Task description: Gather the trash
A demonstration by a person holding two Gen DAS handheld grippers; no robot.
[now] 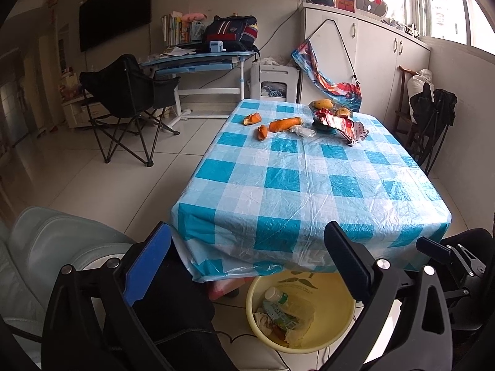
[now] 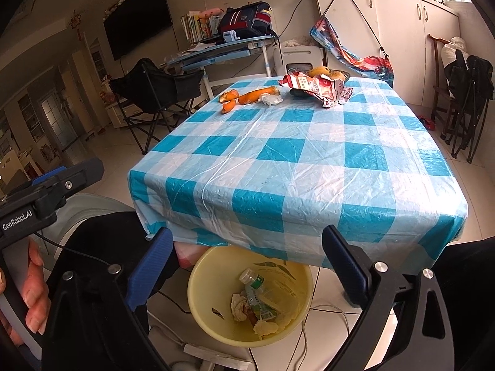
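Note:
A yellow bin stands on the floor under the table's near edge, holding a plastic bottle and crumpled tissue. At the far end of the checked tablecloth lie orange peels, a crumpled white wad and a red-white wrapper. My left gripper and right gripper hover above the bin, both open with nothing between their fingers.
A fruit bowl sits behind the wrapper. A black folding chair stands left of the table and a grey seat is near left. Cables and a power strip lie beside the bin. A hand holds the left gripper.

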